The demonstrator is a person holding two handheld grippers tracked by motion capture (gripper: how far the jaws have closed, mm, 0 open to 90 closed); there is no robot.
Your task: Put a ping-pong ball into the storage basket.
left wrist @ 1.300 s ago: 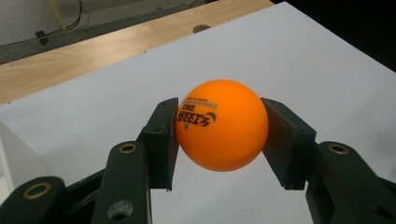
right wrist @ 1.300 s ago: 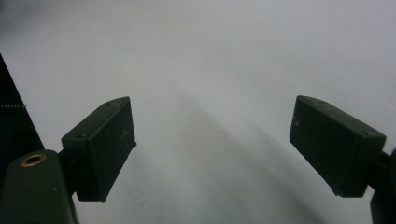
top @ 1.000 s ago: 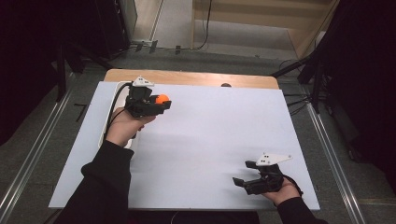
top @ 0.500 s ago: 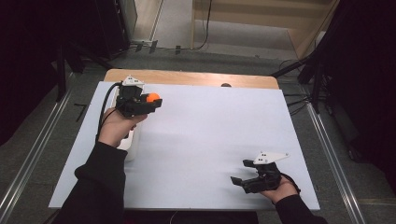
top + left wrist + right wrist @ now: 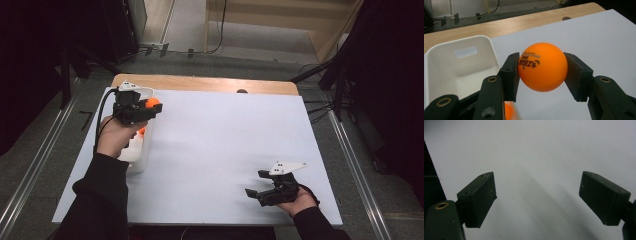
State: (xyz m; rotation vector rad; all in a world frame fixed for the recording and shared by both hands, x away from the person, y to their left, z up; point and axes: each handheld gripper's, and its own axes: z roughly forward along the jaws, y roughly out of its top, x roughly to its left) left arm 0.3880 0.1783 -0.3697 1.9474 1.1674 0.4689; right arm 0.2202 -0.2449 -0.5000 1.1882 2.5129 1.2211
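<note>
Two pads of the left gripper [image 5: 541, 75] pinched the orange ball [image 5: 542, 67] just beside the white bin [image 5: 439, 67], apparently to drop it in with another ball [image 5: 508, 112]. The right gripper [image 5: 537, 202] rested wide open, holding nothing, over the white table [image 5: 225, 135].

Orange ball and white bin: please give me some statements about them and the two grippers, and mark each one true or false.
1. The left gripper is shut on the orange ball. True.
2. The right gripper holds a second ball. False: its jaws stand open with nothing between them, over the white sheet.
3. The white bin sits at the table's left side. True.
4. The held ball is plain, without print. False: it bears dark printed lettering.
</note>
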